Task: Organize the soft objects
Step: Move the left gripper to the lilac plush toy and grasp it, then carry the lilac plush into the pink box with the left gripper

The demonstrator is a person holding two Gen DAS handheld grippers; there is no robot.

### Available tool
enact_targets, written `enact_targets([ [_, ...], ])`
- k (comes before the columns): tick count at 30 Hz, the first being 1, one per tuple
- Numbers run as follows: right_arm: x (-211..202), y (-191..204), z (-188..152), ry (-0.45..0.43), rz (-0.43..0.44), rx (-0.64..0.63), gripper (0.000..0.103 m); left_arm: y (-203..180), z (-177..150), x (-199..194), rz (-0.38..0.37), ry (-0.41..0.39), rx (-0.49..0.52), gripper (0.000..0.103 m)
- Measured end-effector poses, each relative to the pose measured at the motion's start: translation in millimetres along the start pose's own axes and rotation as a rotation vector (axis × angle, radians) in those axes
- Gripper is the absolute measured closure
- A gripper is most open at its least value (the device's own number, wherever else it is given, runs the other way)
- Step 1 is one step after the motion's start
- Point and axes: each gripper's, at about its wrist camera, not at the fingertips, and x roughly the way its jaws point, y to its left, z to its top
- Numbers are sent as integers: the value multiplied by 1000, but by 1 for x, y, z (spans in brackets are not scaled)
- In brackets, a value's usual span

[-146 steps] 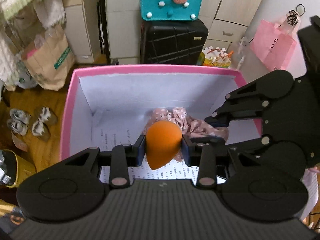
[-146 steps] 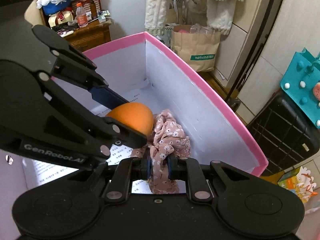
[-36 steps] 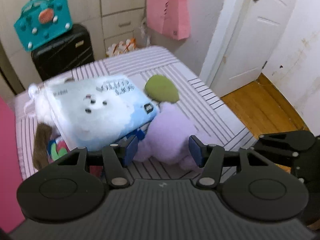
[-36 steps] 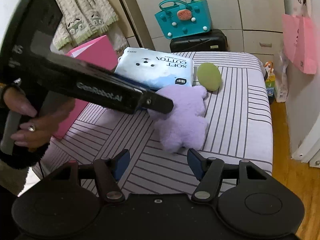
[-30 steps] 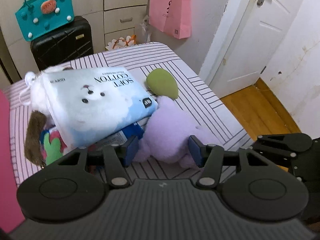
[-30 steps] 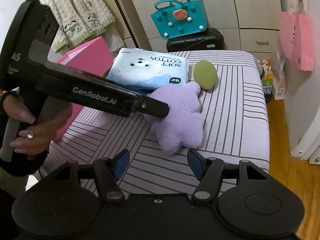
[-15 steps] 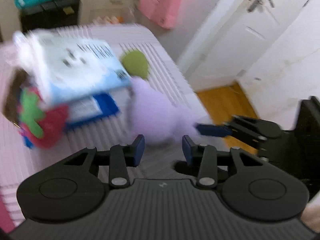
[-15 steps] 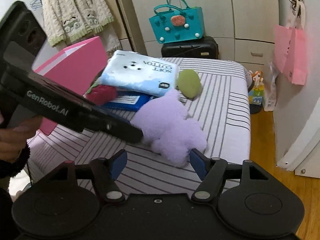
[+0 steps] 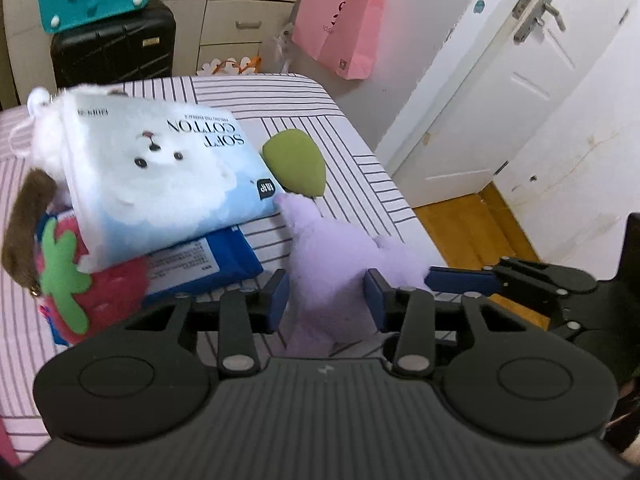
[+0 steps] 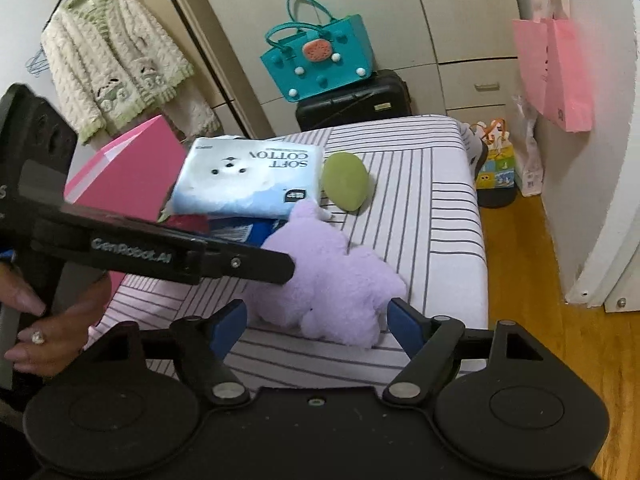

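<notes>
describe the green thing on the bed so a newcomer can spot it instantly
Find the striped bed. On it a white SOFT COTTON pack tops a pile; right beside its corner lies the green sponge, just beyond the purple plush. It is the only smooth, egg-shaped, olive-green item.

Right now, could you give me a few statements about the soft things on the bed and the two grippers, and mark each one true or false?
1. The left gripper has its fingers on either side of the purple plush toy. True.
2. The right gripper is shut on the green sponge. False: it is open, and the sponge lies untouched further back on the striped bed cover.
3. The Soft Cotton pack lies on top of a blue packet. True.
4. The strawberry plush is on the wooden floor. False: it is on the bed, partly under the pack.
5. The green sponge is inside the pink box. False: it is on the bed.
</notes>
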Motion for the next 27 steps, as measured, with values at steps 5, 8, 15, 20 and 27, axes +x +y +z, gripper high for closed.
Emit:
enact_targets([
  [5, 7, -11, 1, 16, -22, 66, 56, 0, -6, 1, -16, -21, -23, 70],
  [8, 7, -11, 0, 24, -41, 60, 64, -2, -8, 0, -28, -27, -31, 71],
  [15, -2, 5, 0, 40, -71, 19, 63, -15, -19, -18, -3, -48, 23, 71],
  [20, -19, 28, 1, 28, -60, -52, 62, -19, -26, -49, -7, -72, 55, 71],
  [27, -37, 66, 13, 38, 2, -165, 60, -16, -33, -103, 7, -110, 102, 71],
])
